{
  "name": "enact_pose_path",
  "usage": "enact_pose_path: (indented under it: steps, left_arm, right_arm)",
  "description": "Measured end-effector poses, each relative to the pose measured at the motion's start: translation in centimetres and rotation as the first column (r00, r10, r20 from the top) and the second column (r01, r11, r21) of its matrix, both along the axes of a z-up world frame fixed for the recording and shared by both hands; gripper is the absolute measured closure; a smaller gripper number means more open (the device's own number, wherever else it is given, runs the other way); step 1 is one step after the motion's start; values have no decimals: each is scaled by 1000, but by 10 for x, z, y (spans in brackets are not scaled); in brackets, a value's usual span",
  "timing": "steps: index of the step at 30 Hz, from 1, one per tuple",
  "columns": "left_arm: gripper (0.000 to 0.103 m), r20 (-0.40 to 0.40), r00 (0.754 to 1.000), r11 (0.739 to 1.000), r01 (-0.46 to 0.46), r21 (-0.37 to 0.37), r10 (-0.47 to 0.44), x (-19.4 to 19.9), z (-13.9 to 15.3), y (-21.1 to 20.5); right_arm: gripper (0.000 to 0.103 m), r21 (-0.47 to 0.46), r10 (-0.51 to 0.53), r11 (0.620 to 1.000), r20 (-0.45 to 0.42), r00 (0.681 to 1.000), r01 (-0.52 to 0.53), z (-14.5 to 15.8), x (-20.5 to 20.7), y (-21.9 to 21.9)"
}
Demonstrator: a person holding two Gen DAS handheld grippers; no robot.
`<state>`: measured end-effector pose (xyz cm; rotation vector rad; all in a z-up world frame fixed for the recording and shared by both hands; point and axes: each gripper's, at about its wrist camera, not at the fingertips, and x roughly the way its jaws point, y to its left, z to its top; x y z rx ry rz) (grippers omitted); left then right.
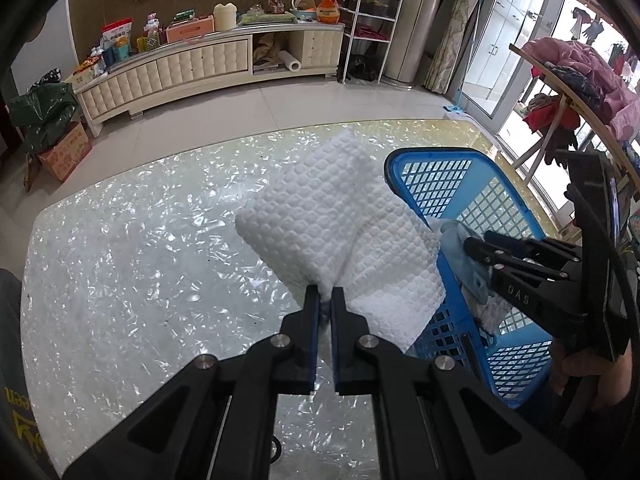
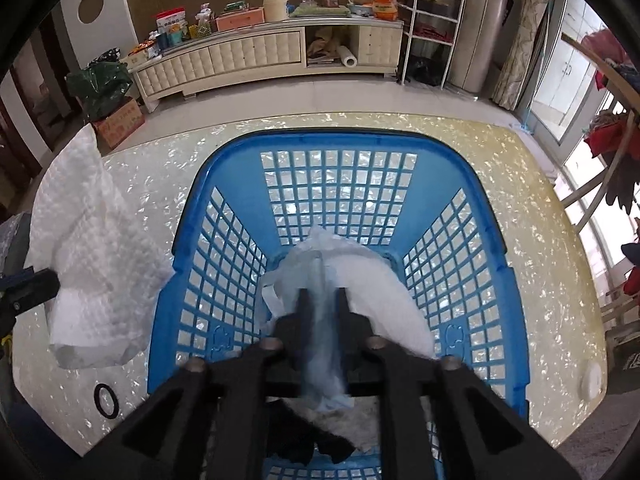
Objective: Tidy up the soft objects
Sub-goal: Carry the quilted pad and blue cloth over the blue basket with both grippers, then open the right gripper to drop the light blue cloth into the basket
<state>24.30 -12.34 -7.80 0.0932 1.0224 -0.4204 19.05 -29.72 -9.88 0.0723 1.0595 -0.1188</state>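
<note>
My left gripper (image 1: 326, 294) is clamped on the white quilted cloth (image 1: 340, 224), held above the pearly table (image 1: 120, 260) just beside the blue basket (image 1: 448, 332). My right gripper (image 2: 322, 300), jaws narrowly parted, straddles a pale blue cloth (image 2: 322, 340) inside the basket; whether the pads press it I cannot tell. White and dark fabrics lie beneath.

Tabletop (image 2: 520, 184): glossy pearl-shell pattern, rounded corners, yellowish tint toward far right. Blue lattice basket (image 2: 240, 152) seen standing on it, right of centre. Black ring (image 2: 106, 401) seen lying flat near left of basket. White round disc (image 2: 593, 380) noted at near right edge.
</note>
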Motion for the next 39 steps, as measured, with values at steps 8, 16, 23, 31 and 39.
enact_pose_path:
  steps: [8,16,23,31,39]
  left_arm:
    - [99,15,1000,1000,-5,-7,6,-7,5,3]
    - [99,58,998,1000,13,-13,-12,-25,25,-1]
    - [99,96,995,999,35,-14,-33,-42,43,-7]
    - [99,128,989,997,71,-1,-70,-64,55,-21]
    - [99,137,985,994,106,4,-106,-78,59,-40]
  right_arm:
    - [12,-29,-28,999,53,998,30,19,-17,-1]
    - [1,-30,-21,999,117,993,25,48,-42,-1]
    - [1,1,-22,1000,170,985,22,66,-70,-2]
    - [1,-10,-20,1000,221,975,23,79,-98,-4]
    - [1,-1,-47,999,247,968,49,83,-119,-17]
